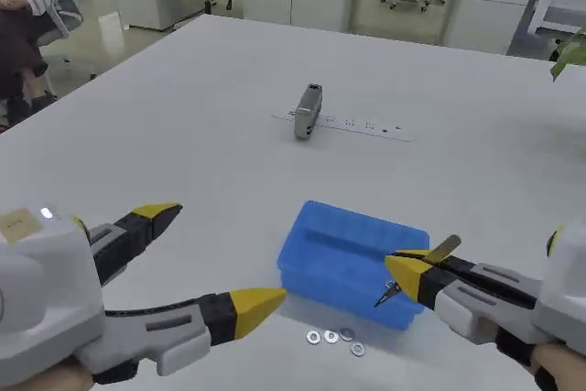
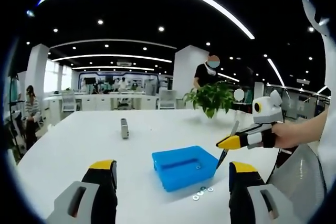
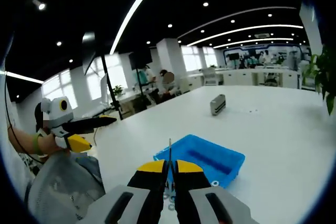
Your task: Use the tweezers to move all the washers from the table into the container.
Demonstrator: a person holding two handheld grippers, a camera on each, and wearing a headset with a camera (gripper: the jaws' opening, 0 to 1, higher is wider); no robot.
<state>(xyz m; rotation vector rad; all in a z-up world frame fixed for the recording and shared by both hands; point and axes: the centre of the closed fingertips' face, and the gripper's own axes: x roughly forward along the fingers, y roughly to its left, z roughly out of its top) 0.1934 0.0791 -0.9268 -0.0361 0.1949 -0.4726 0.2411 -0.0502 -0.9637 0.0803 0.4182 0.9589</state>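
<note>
Four washers (image 1: 334,339) lie by one blue container (image 1: 330,286). The left gripper (image 1: 224,254) is spread wide, holding nothing. The right gripper (image 1: 407,270) squeezes one pair of tweezers (image 1: 388,295).

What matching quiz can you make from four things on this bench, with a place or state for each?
1 left tongs
2 grey metal block
3 small silver metal washers
4 thin metal tweezers

A lying beside the blue rectangular plastic container
B clamped in the right tongs
C far beyond that container
D open, empty

Pairs: 1-D, 2-C, 3-A, 4-B
</note>
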